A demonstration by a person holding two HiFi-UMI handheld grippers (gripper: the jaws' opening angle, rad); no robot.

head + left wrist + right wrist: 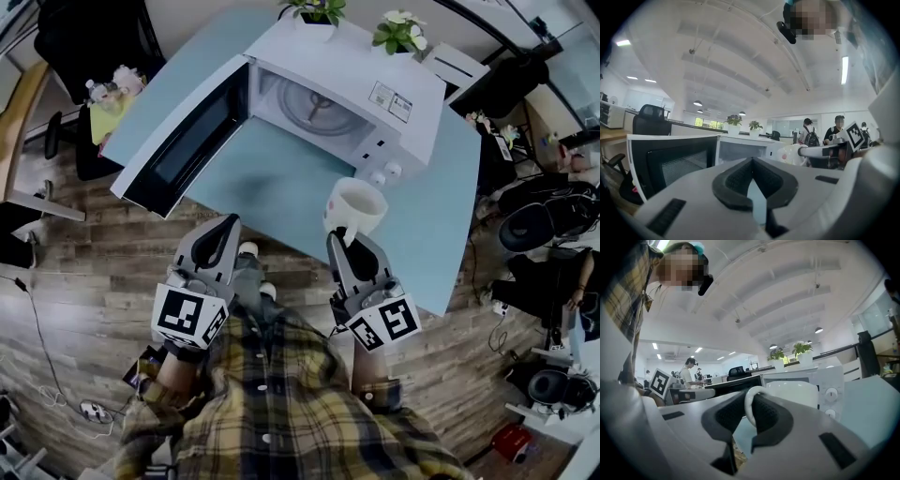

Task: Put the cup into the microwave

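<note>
Blue table point(441, 234) bearing microwave point(366, 66), wooden floor point(84, 272), office

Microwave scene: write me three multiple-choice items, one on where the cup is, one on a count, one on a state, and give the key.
1. Where is the white cup relative to the microwave?
A. inside it
B. on top of it
C. in front of it, held by its handle in the right claw

2. How many potted plants stand on the microwave?
A. one
B. two
C. four

3. The microwave door is:
A. open
B. shut
C. missing

Key:
1 C, the right gripper view shows the pads closed on the handle.
2 B, the head view shows two on its top.
3 A, the door swings wide and the cavity shows.
</note>
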